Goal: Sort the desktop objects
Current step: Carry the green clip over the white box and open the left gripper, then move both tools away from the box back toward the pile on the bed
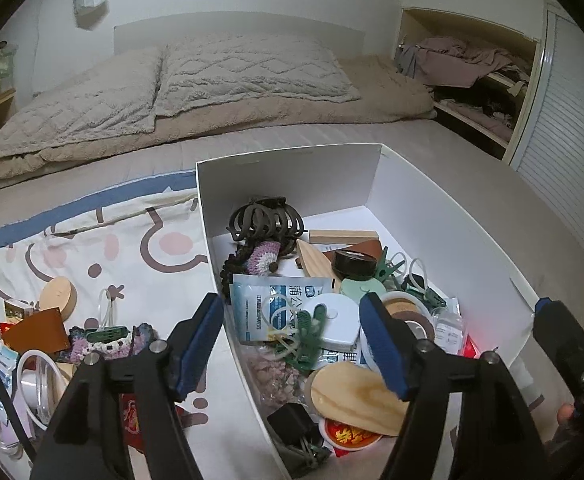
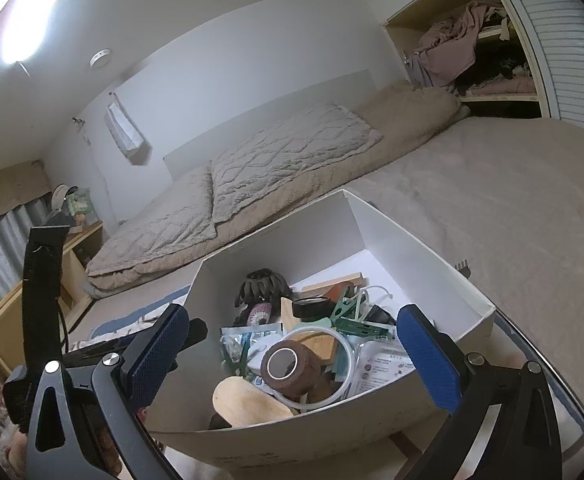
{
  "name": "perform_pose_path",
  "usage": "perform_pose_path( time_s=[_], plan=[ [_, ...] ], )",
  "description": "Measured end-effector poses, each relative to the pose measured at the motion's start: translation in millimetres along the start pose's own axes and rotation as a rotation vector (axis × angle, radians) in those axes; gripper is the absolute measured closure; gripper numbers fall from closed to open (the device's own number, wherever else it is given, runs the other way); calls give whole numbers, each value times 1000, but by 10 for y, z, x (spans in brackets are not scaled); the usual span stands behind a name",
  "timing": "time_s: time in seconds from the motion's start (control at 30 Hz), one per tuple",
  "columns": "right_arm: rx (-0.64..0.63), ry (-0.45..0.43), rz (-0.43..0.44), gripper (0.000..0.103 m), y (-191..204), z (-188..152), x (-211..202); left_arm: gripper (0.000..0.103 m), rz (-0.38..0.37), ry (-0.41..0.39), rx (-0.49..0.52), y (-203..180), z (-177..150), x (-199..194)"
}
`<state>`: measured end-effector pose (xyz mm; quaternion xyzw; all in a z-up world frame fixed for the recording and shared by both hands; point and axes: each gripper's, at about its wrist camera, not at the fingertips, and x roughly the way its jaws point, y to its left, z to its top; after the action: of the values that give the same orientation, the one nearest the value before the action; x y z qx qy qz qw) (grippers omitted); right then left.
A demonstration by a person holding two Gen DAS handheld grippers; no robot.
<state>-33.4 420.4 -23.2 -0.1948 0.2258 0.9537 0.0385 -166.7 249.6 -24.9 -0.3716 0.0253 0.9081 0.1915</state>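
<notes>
- Left tongs (image 1: 292,340) are spread wide and carry nothing; they straddle the near-left wall of the white box (image 1: 292,176), left pad outside over the patterned cloth (image 1: 139,256), right pad inside over the contents.
- Right tongs (image 2: 292,354) are also spread wide and empty, hanging over the near end of the same box, with the brown tape roll (image 2: 289,368) almost centred between the pads.
- Key relation: the loose items still to sort lie down and to the left of the left tongs, on the cloth, outside the box. My read is the left tongs are the nearer ones for them; the right tongs are on the box's far side from that pile.
- Loose pile on the cloth: round wooden disc (image 1: 60,295), brown leather piece (image 1: 37,330), crochet piece with a green clip on it (image 1: 109,340), clear plastic ring (image 1: 35,384). The crochet piece's long axis runs roughly left-right across the left wrist view, so a pinch across its short side looks workable.
- Box contents: dark claw hair clip (image 1: 265,222) at the far end, purple crochet item (image 1: 261,258), printed sachet (image 1: 271,304), white round case (image 1: 334,320), black round tin (image 1: 354,264), wooden blocks (image 1: 344,235), green clips (image 1: 390,268), pale oval wooden piece (image 1: 356,396) at the near end.
- Box sits on the bed (image 1: 472,168), partly over the cloth edge; no surface in view.
</notes>
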Motion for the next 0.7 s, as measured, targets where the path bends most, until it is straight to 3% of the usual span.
perform_pose_path(
  time_s=[0.47,0.7],
  plan=[
    [-4,-4,-11,0,32,36,-24,29,-9,-21,14,-11,-49,-130],
    [-49,-4,-47,0,91,22,-14,12,6,-47,-4,76,-81,-214]
  ],
)
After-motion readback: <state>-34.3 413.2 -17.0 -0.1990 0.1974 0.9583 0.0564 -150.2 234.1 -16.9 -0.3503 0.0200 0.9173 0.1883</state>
